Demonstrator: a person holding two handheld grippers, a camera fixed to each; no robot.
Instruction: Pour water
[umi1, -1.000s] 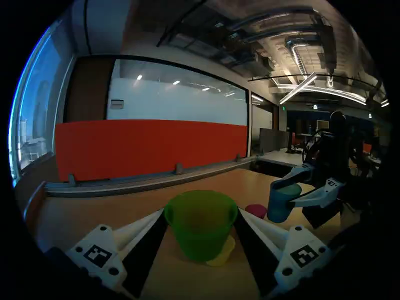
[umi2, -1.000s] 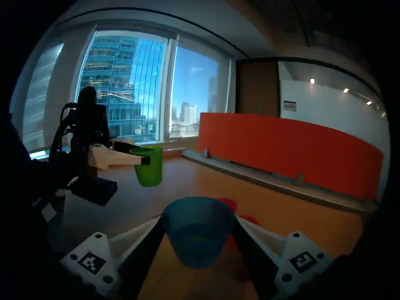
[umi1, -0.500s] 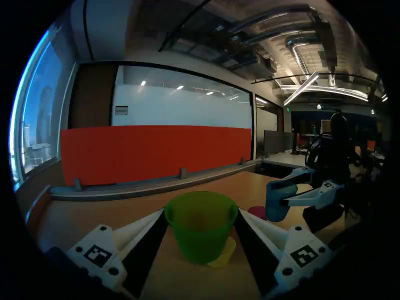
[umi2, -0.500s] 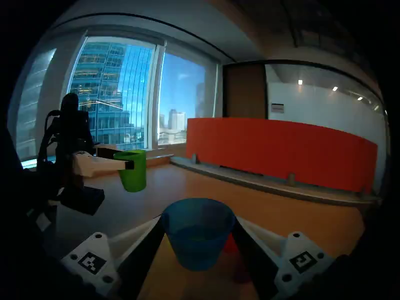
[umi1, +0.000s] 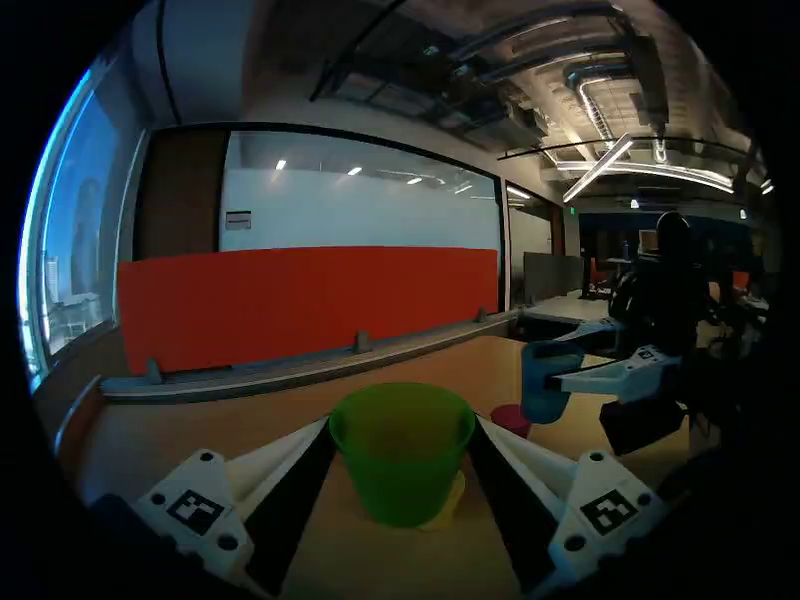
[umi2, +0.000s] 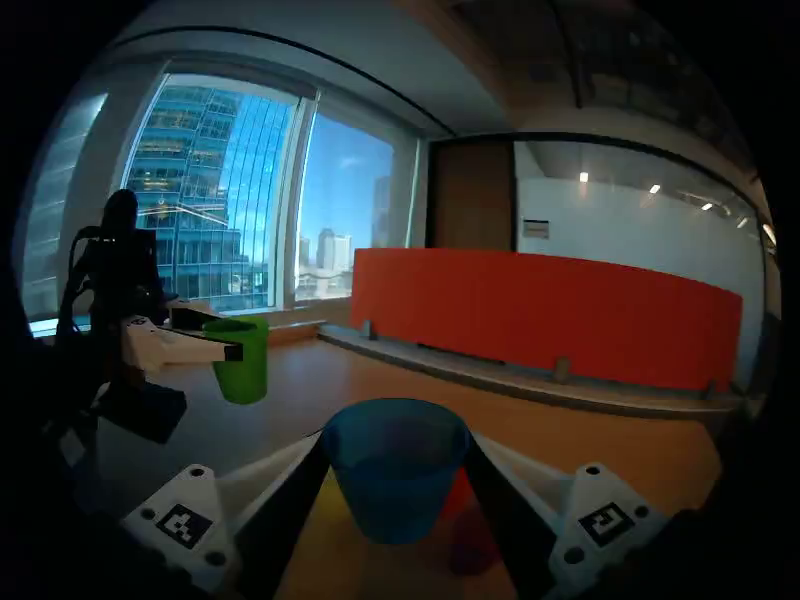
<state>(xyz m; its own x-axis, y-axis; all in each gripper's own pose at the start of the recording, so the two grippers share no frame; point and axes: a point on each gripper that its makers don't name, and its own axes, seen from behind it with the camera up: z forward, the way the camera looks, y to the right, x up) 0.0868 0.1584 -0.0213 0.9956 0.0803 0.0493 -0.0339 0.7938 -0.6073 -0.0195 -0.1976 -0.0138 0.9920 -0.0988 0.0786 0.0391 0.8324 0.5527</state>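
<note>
My left gripper (umi1: 402, 470) is shut on a green cup (umi1: 402, 448), held upright above the wooden table (umi1: 250, 420). Off to the right in the left gripper view, the right gripper (umi1: 590, 375) holds a blue cup (umi1: 545, 380) upright. In the right gripper view my right gripper (umi2: 396, 480) is shut on that blue cup (umi2: 395, 468), which has water in it. At the left of that view the left gripper (umi2: 190, 345) carries the green cup (umi2: 240, 358). The two cups are apart.
A yellow cup (umi1: 450, 500) and a pink cup (umi1: 512, 418) stand on the table below the green cup. Red and yellow cups (umi2: 462, 500) show under the blue cup. An orange partition (umi1: 300, 300) backs the table, and large windows (umi2: 200, 200) lie beyond.
The right gripper has lifted the blue cup a little and brought it nearer the green cup. The green cup has stayed upright in the left gripper.
</note>
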